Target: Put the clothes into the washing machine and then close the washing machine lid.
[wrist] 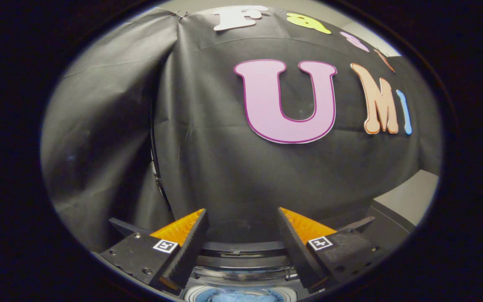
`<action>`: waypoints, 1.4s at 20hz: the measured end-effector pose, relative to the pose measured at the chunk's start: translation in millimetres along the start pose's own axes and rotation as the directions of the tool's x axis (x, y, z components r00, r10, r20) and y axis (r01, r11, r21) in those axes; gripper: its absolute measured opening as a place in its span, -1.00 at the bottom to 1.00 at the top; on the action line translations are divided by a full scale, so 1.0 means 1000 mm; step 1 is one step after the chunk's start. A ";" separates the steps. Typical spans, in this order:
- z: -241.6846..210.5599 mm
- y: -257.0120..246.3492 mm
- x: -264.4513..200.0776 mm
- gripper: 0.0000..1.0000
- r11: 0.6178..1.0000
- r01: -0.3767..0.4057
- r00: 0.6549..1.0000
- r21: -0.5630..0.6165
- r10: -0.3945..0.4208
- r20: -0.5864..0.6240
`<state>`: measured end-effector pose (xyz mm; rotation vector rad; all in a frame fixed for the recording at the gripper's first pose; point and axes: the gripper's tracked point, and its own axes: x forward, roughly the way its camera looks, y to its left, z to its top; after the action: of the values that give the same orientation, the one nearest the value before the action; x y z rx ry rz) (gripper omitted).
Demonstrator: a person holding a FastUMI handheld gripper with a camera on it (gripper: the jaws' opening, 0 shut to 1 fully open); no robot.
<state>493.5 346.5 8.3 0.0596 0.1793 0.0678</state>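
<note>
My gripper [241, 216] is open, its two fingers spread wide with nothing between them. It faces the black cloth wall of the booth. Low between the fingers I see the back rim of the washing machine [241, 249], dark with a shiny band. Below that rim, a bit of blue cloth [237, 296] lies inside the tub opening. The machine's lid is hidden from me.
The black cloth wall [208, 138] hangs close ahead, folded into a corner left of the fingers. A pale wall or floor patch [413, 195] shows at the far right, past a dark machine edge [386, 228].
</note>
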 end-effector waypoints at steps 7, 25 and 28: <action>0.001 -0.001 0.002 0.95 1.000 0.018 0.999 0.001 -0.018 0.028; 0.009 -0.005 0.005 0.94 1.000 0.017 0.990 -0.010 -0.016 0.140; 0.009 -0.005 0.004 0.94 1.000 0.023 0.990 -0.008 -0.022 0.140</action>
<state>499.7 341.3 15.7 0.0526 0.0393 0.0420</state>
